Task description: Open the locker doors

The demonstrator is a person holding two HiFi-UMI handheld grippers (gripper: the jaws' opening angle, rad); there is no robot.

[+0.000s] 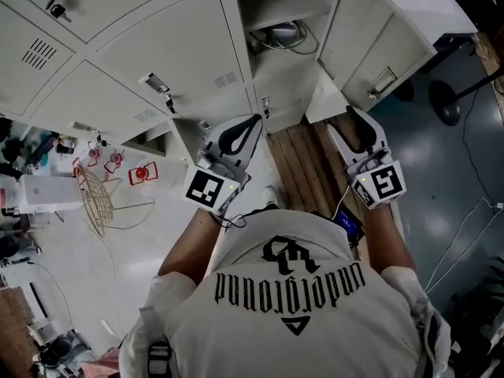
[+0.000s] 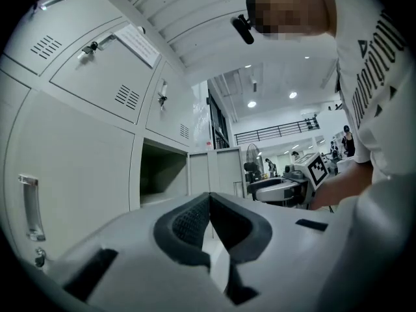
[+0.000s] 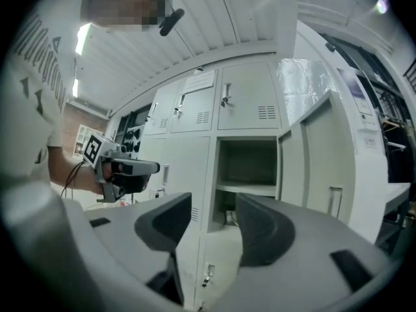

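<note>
Head view: closed doors (image 1: 157,42) ahead, left of open door (image 1: 370,30).
Left gripper (image 1: 252,123): jaws together, empty; nearer closed doors.
Right gripper (image 1: 353,116): jaws apart, empty; facing compartment (image 1: 276,6).

Left gripper (image 1: 256,122) and right gripper (image 1: 353,116) pointing at lockers (image 1: 157,46), door (image 1: 386,38) hanging open at one o'clock, cables (image 1: 287,35) lying inside

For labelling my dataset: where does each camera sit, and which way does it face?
Head view: on the head, down at lockers; shoulders, forearms, left gripper, right gripper show.
Left gripper view: on that gripper, along shut jaws, past lockers into the hall; torso shows.
Right gripper view: on that gripper, between open jaws toward the open locker compartment; shirt shows.
Shared: each gripper view shows the other.
</note>
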